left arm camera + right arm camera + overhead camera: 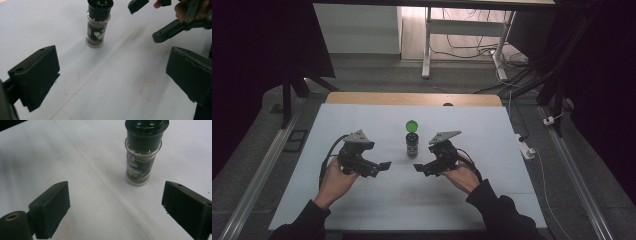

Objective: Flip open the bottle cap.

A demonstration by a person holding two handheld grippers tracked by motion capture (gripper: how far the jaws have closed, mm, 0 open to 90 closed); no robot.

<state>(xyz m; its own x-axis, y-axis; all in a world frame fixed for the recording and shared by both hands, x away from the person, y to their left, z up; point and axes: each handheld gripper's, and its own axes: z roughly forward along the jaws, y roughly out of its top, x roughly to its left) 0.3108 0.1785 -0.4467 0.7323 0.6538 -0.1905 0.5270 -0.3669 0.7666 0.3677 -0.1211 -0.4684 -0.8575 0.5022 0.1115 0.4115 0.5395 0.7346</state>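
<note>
A small glass spice jar (412, 145) with a black shaker top stands upright at the middle of the white table (362, 125). A round green cap (412, 125) shows just behind it; whether it is attached I cannot tell. My left gripper (379, 169) is held low, to the jar's near left, open and holding nothing. My right gripper (424, 169) hovers to the jar's near right, also open and empty. In the left gripper view the jar (98, 25) is ahead of my wide jaws (112, 75), with the other gripper (162, 22) at the upper right. The right gripper view puts the jar (143, 155) close, beyond the open jaws (117, 207).
Faint red pencil marks (147, 88) lie on the table sheet. A wooden strip (412, 98) edges the table's far side. Beyond it stand white desk legs (427, 50) and loose cables (482, 50) on the floor. A metal rail (257, 175) runs along the left.
</note>
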